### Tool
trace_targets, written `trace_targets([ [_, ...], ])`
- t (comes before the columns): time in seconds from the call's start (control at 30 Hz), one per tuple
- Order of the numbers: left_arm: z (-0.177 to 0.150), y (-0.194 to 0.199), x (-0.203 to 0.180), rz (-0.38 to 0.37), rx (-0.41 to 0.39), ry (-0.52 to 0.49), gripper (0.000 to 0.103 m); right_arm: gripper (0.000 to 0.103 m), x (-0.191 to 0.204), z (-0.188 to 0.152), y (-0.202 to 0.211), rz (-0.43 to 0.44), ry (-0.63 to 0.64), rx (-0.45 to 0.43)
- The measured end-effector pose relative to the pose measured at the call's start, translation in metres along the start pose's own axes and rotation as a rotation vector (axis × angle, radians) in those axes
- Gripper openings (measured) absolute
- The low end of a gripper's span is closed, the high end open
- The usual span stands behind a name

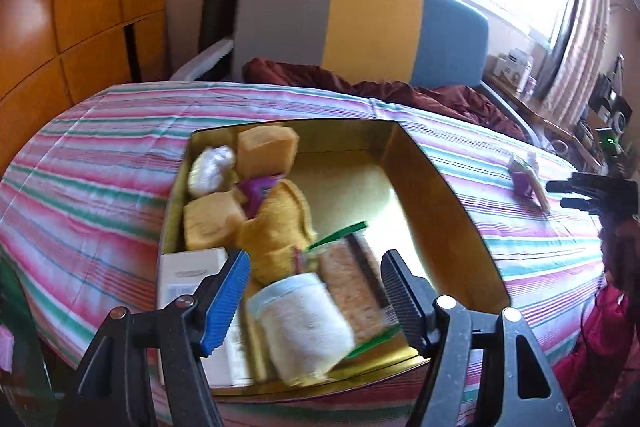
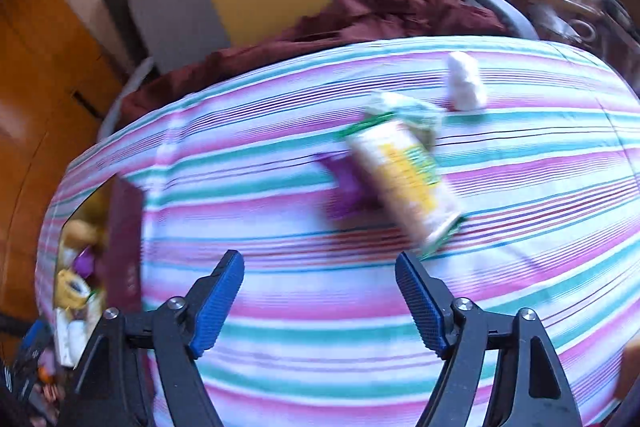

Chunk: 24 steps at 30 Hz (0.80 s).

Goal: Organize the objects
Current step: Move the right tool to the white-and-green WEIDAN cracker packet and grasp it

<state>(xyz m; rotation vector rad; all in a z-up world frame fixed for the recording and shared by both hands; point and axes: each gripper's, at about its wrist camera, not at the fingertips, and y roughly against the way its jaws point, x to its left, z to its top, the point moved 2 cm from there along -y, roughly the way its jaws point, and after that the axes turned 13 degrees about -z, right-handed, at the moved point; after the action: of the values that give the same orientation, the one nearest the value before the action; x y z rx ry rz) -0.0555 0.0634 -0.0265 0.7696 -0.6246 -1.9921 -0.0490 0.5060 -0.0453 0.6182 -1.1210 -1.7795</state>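
We see left claw [image 1: 314, 297] spread wide, grasping nothing, above white roll [image 1: 302, 327] in gold box [image 1: 440, 187] on striped bed [image 1: 100, 163]. Right claw [image 2: 320, 301] also wide apart, empty, over bed; snack packet [image 2: 404, 179] lies ahead, not touching.

You see a box [image 1: 440, 187] lined in glossy, mirror-like gold, and in it a fluffy yellow cloth [image 1: 280, 227] beside a rough white towel roll [image 1: 304, 331]. It sits on the bed's matt striped woven sheet [image 2: 320, 347]. Your left gripper [image 1: 316, 299] carries ribbed blue pads [image 1: 228, 303] on matt black plastic arms; the wardrobe [image 1: 80, 7] is polished wood.
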Motion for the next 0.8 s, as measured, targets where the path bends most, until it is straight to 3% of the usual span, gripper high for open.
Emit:
trace_targets([
  [0.17,0.009,-0.009,-0.023,-0.048,0.013,-0.042,0.069,0.086,-0.033,0.025,-0.026,-0.03,-0.009,0.01],
  [0.53,0.022,-0.033,-0.063,-0.126,0.056,-0.104,0.069,0.09,-0.04,0.053,-0.073,0.014,0.041,0.026],
  [0.6,0.026,-0.036,-0.072,-0.143,0.057,-0.117,0.069,0.085,-0.043,0.053,-0.077,0.058,0.026,0.043],
  [0.67,0.028,-0.041,-0.082,-0.163,0.064,-0.136,0.069,0.061,-0.039,0.048,-0.077,0.109,0.052,0.066],
  [0.73,0.028,-0.046,-0.093,-0.177,0.072,-0.152,0.069,0.049,-0.033,0.044,-0.068,0.115,0.104,0.069],
  [0.8,0.028,-0.05,-0.102,-0.196,0.086,-0.169,0.069,0.049,-0.037,0.04,-0.062,0.063,0.121,0.077],
])
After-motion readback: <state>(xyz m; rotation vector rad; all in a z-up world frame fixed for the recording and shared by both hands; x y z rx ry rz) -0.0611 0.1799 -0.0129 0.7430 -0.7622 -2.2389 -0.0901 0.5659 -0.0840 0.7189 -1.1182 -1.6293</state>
